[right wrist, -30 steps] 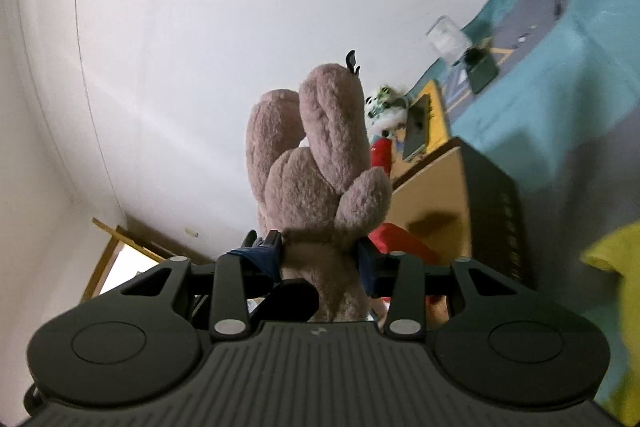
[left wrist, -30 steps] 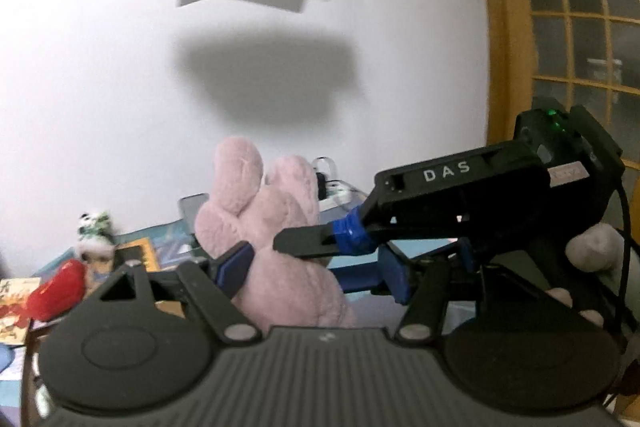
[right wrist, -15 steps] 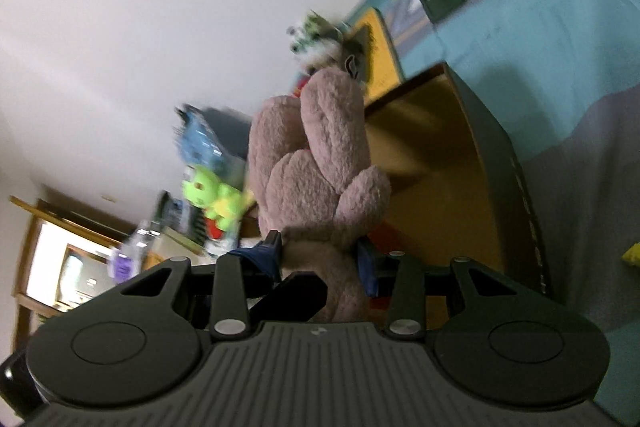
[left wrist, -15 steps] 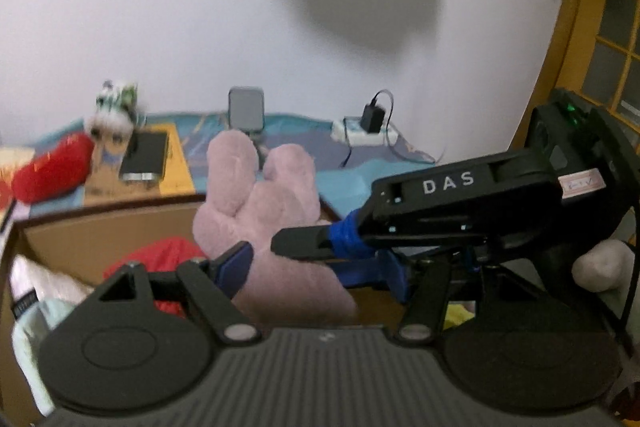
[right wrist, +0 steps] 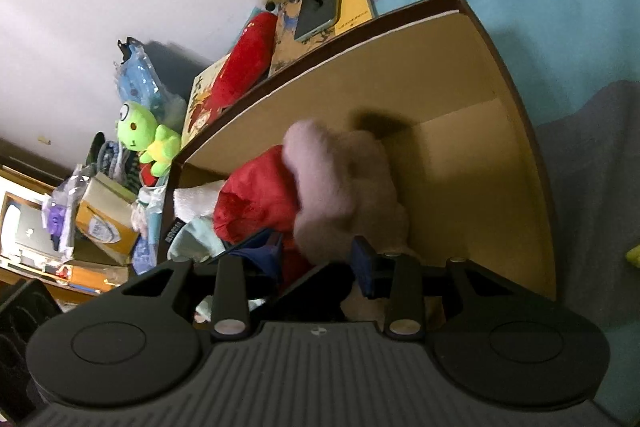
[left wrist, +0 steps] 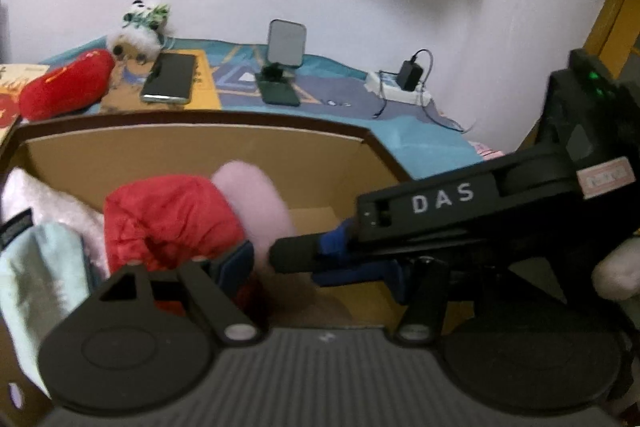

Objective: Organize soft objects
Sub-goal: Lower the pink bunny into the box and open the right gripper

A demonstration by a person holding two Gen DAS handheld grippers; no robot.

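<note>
A pink plush rabbit (right wrist: 340, 187) lies inside the open cardboard box (right wrist: 460, 75), against a red soft item (right wrist: 256, 195). My right gripper (right wrist: 320, 259) is over the box with its jaws either side of the rabbit's lower body; the contact is hidden. In the left wrist view the rabbit's pink ear (left wrist: 256, 203) shows behind the red item (left wrist: 168, 223), and the box wall (left wrist: 192, 151) stands behind them. My left gripper (left wrist: 320, 267) is over the box with jaws wide apart, and the right gripper (left wrist: 432, 215) reaches across in front of it.
White and pale blue soft items (left wrist: 36, 251) fill the box's left end. Behind the box lie a red plush (left wrist: 64, 87), a phone (left wrist: 170, 77), a panda toy (left wrist: 140, 27), a phone stand (left wrist: 282, 67) and a charger (left wrist: 404, 83). A green frog plush (right wrist: 144, 135) sits among clutter.
Both grippers have tipped down towards the box. The rabbit has gone from held upright in the air to down inside the box beside the red item.
</note>
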